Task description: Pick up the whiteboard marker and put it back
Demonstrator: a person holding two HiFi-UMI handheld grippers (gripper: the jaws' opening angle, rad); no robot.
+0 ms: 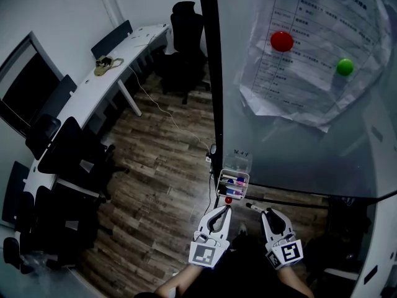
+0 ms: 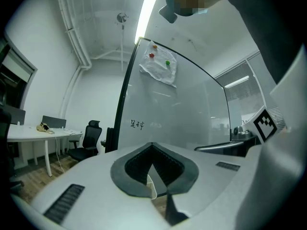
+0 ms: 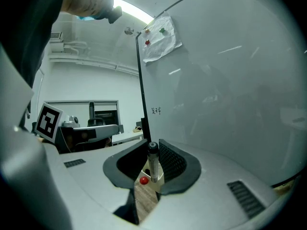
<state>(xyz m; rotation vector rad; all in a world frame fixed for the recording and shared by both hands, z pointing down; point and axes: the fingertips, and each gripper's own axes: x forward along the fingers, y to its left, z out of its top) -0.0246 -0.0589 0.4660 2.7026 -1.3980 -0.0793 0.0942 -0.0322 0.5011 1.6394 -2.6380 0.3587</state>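
Clamped whiteboard marker (image 3: pixel 152 161) in right gripper (image 1: pixel 268 213), tray (image 1: pixel 242 172) at eleven o'clock; left gripper (image 1: pixel 224 211) closed, empty. Seemingly pinched near one end: might have pivoted, missed tray.

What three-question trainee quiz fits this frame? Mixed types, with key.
1. True or false: the left tool grips the whiteboard marker.
2. Which magnets pin the paper to the whiteboard? A red and green; B blue and yellow; C two black.
3. Short answer: where do the spare markers sit?
Key: 1 false: the right tool is shut on it, and the left is shut and empty. 2 A: red magnet, green magnet. 3 In the clear holder at the whiteboard's lower corner.
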